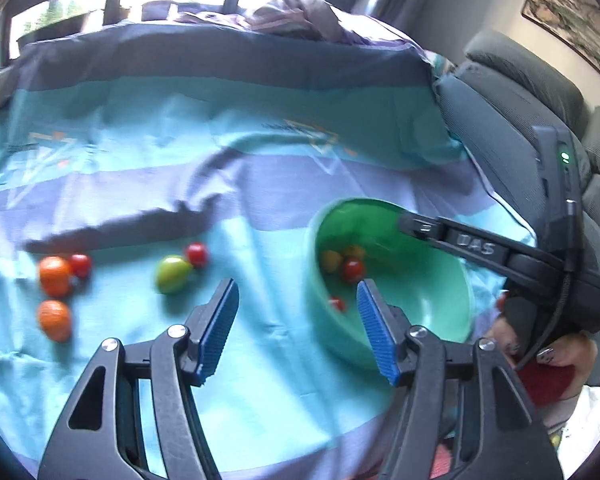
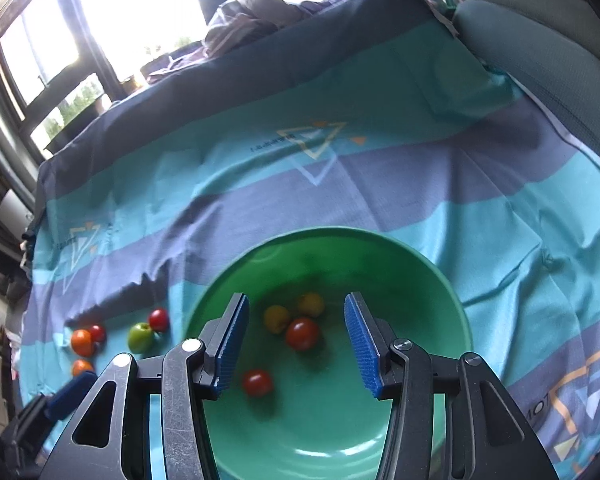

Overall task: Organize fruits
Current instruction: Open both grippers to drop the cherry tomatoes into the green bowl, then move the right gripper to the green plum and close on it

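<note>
1. While the right gripper (image 2: 296, 344) hangs above the green bowl (image 2: 456, 312), its blue-padded jaws stand wide apart with nothing between them; the bowl's inside shows through the gap.
2. The left gripper (image 1: 298, 328) is likewise spread wide and empty, held just left of the bowl (image 1: 452, 320), with its right finger (image 1: 376, 332) in front of the bowl's near-left rim.
3. In the left wrist view, a hand (image 1: 540, 344) with painted nails grips the handle of the right gripper at the bowl's right side, and that tool's black body reaches over the bowl's far rim.
4. Inside the bowl lie four small fruits: a red tomato (image 2: 302, 333) near the middle, another red tomato (image 2: 257, 382) nearer the bowl's near-left wall, and two yellow-orange fruits (image 2: 276, 318) (image 2: 311, 304) just beyond the first tomato.
5. Outside the bowl, to its left on the cloth, a green fruit (image 2: 140, 337) sits closest, with a red tomato (image 2: 158, 319) touching it or just beside it on the far side.
6. Further left of the bowl, an orange fruit (image 2: 81, 341) lies against a small red tomato (image 2: 97, 333), and a second orange fruit (image 2: 82, 368) lies nearer the camera, apart from the pair.
7. The bowl stands on a striped cloth (image 2: 380, 184) of teal, purple and dark blue bands with triangle prints; the cloth covers the whole surface.
8. Beyond the bowl, at the cloth's far edge, a crumpled heap of fabric (image 2: 252, 20) lies below bright windows (image 2: 140, 8).
9. To the bowl's right, past the cloth's edge, is a grey upholstered seat (image 1: 520, 92).
</note>
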A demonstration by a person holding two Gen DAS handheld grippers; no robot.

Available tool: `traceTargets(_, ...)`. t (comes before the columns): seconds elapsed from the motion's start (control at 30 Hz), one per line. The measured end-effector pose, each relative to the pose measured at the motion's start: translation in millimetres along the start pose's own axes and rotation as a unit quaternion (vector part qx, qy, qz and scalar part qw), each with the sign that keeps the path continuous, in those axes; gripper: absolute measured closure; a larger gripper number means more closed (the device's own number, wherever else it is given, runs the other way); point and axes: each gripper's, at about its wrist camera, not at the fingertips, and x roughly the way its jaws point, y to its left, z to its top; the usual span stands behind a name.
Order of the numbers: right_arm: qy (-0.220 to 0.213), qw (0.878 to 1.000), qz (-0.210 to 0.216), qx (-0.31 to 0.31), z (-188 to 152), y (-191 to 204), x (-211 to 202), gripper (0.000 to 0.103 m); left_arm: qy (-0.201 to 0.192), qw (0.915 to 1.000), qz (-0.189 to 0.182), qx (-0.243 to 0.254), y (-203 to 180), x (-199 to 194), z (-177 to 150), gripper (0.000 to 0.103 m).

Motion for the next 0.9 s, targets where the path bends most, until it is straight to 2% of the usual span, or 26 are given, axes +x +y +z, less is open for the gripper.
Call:
traceTargets(0.1,-0.014,1.0,0.015,0.002,0,17,-5,0.052,-0.015,0.9986,0.049,-0.014,41,-20,-6,0.04)
traceTargets(0.23,-0.018,0.998,0.053,0.0,-2,43,-8,0.052,-0.02,0.9925,0.108,-0.054,97,-37,-18,0.038)
traceTargets(0.33,-0.016,0.996,0.084,-0.014,-5,66,-9,0.052,-0.021,0.9885,0.118,-0.092,133,-42,-29,0.037)
traceTargets(0.37,-0.013,0.995,0.098,-0.019,-6,73,-7,0.049,-0.021,0.9875,0.115,-0.106,143,-42,-32,0.037)
traceTargets(0.4,-0.004,0.993,0.117,-0.024,-8,81,-2,0.044,-0.019,0.9864,0.111,-0.12,152,-39,-36,0.037)
traceTargets(0.47,0.021,0.988,0.149,-0.027,-13,96,12,0.043,0.001,0.9846,0.11,-0.136,168,-34,-41,0.037)
traceTargets(0.53,0.045,0.988,0.144,-0.039,-20,114,30,0.043,0.02,0.9825,0.109,-0.15,178,-26,-43,0.037)
traceTargets(0.67,0.068,0.989,0.105,-0.081,-32,148,60,0.043,0.015,0.9825,0.109,-0.15,182,-22,-45,0.037)
traceTargets(0.77,0.107,0.988,0.079,-0.076,-37,164,88,0.043,0.018,0.9804,0.123,-0.153,185,-19,-45,0.037)
traceTargets(0.9,0.175,0.981,0.066,-0.045,-44,168,123,0.043,0.014,0.9803,0.131,-0.148,187,-19,-44,0.037)
